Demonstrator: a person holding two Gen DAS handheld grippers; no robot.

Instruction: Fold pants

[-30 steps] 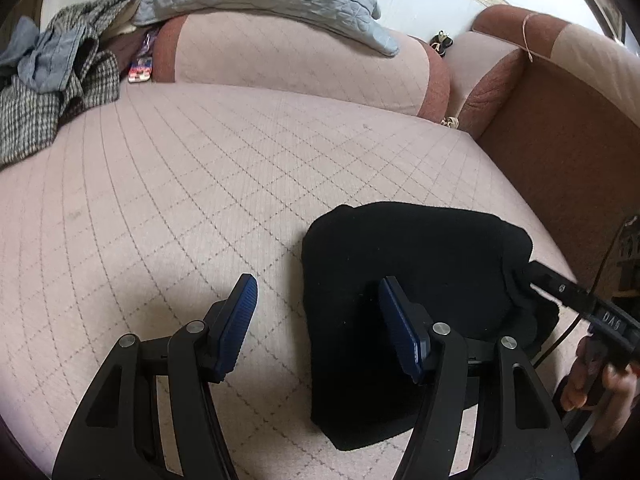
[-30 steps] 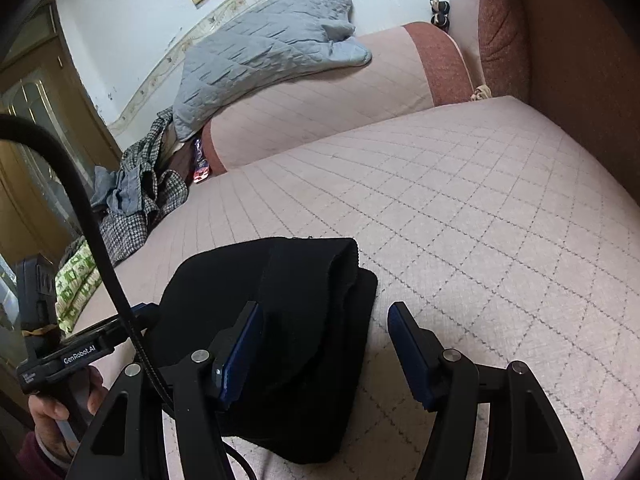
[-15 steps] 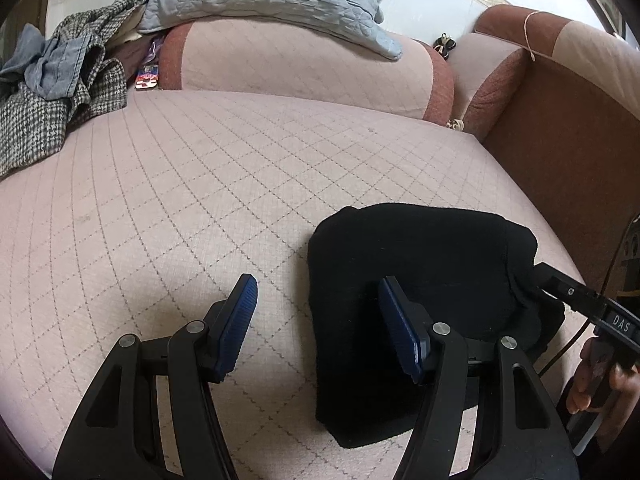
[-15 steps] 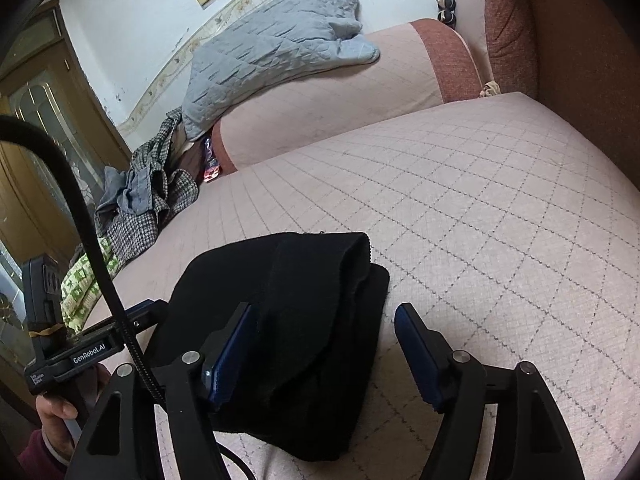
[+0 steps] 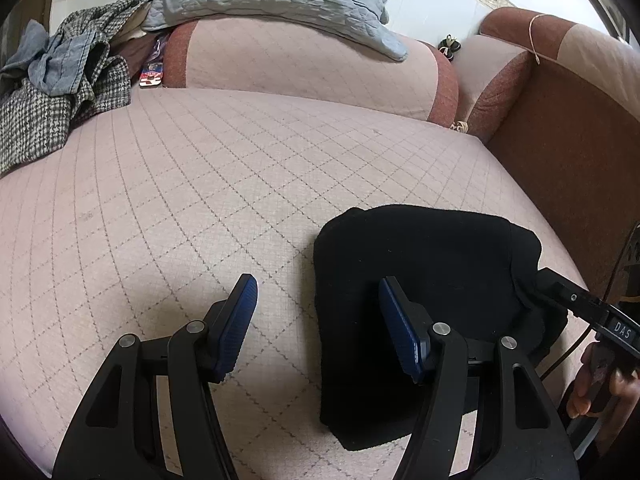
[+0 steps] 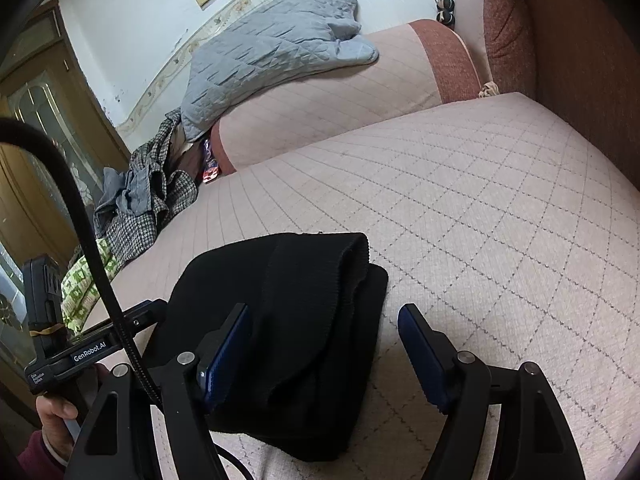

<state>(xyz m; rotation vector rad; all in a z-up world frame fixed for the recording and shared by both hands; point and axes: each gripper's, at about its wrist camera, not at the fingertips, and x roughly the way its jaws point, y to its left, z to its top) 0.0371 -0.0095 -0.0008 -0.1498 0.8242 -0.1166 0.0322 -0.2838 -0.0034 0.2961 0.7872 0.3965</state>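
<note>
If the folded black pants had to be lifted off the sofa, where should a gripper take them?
Probably the thick ribbed waistband fold lying on top of the pants, approached from above on the right: it stands raised above the flat layers, so the open right gripper could close across it.

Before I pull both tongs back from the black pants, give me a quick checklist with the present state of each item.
1. Black pants folded into a compact bundle: ok.
2. Bundle resting on the quilted sofa seat: ok.
3. Left tongs open, nothing pinched: ok.
4. Right tongs just opened wider, pads off the cloth: ok.
5. Bundle edges even: not ok, the ribbed layer sits offset from the layer beneath.
6. Black cable clear of the pants: cannot tell.
</note>
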